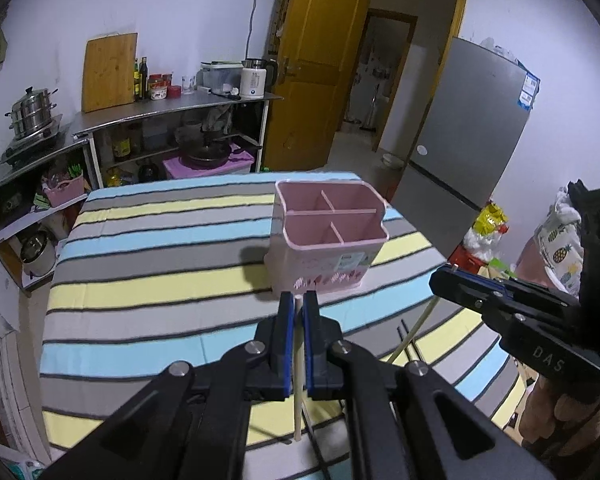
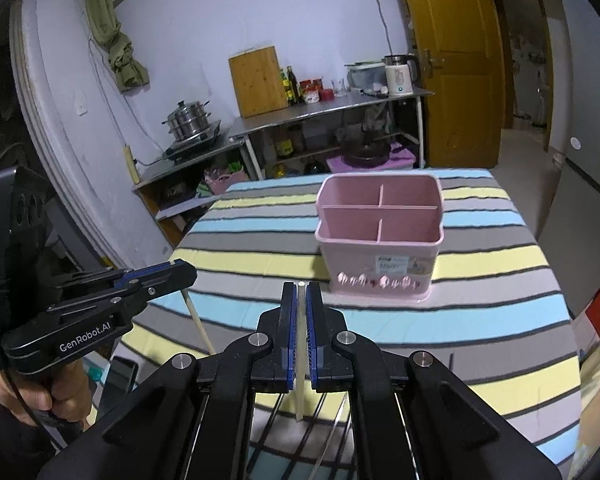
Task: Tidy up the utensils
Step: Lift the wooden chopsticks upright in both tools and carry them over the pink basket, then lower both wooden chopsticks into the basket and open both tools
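A pink utensil caddy (image 1: pixel 328 236) with several empty compartments stands on the striped tablecloth; it also shows in the right wrist view (image 2: pixel 380 236). My left gripper (image 1: pixel 298 300) is shut on a pale wooden chopstick (image 1: pixel 298 384), held above the table just in front of the caddy. My right gripper (image 2: pixel 301 290) is shut on a whitish translucent chopstick (image 2: pixel 301 360), also short of the caddy. The right gripper shows in the left wrist view (image 1: pixel 444 278), its chopstick (image 1: pixel 414 330) hanging down. The left gripper shows in the right wrist view (image 2: pixel 184 270) with its chopstick (image 2: pixel 200 326).
Dark chopsticks (image 1: pixel 410 344) lie on the tablecloth (image 1: pixel 160 280) near its front edge. A steel counter (image 1: pixel 172 110) with pots, bottles and a kettle runs along the far wall. A fridge (image 1: pixel 468 128) and an open yellow door (image 1: pixel 316 64) stand at the right.
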Motion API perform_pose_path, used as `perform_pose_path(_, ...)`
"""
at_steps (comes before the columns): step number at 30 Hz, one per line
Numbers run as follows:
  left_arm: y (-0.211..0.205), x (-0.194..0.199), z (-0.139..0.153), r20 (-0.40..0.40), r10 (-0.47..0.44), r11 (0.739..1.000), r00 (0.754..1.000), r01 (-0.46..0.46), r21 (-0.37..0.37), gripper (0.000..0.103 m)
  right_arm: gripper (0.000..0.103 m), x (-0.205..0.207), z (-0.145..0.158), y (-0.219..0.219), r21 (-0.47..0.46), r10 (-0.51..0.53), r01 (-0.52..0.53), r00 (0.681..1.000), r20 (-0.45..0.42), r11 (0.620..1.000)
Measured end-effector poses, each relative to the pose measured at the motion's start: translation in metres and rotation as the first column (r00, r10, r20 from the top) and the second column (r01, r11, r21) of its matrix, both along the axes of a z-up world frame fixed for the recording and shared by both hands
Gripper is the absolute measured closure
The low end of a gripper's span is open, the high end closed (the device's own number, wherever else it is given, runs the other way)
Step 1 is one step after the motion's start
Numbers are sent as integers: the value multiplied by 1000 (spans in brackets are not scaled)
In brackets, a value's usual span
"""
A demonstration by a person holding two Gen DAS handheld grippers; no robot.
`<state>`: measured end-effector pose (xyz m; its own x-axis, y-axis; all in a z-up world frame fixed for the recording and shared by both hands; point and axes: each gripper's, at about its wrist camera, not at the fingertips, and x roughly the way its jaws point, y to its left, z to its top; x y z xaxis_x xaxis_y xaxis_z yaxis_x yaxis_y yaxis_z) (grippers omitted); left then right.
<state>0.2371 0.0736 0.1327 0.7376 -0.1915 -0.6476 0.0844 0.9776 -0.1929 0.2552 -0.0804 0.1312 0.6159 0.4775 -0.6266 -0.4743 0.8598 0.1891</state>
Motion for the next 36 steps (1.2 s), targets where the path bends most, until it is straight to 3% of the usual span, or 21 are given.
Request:
perform_pose_path(6, -4, 23, 18, 41, 3, 1000, 999, -2, -18, 98, 99, 21, 16, -9, 14, -31, 31, 998, 48, 999)
perform_pose_path(17, -11, 76, 66, 164, 18, 999, 986, -10, -46, 98, 99, 67, 64, -22, 121, -116, 95, 978, 174, 988)
perform_pose_path(25, -6, 113, 82, 226, 40, 998, 973, -28, -56, 98, 99, 102, 75, -13, 154, -148, 116, 966, 213, 981)
perform_pose_path(31, 2, 130, 73, 246, 66, 996, 967, -50, -69, 98, 99, 122, 63, -8, 158, -163, 130, 963, 216, 979)
perform_pose_path(36, 2, 141, 49, 207, 65, 996, 976, -51, -72, 98, 99, 135, 39, -2, 136, -159, 135, 970, 183, 981)
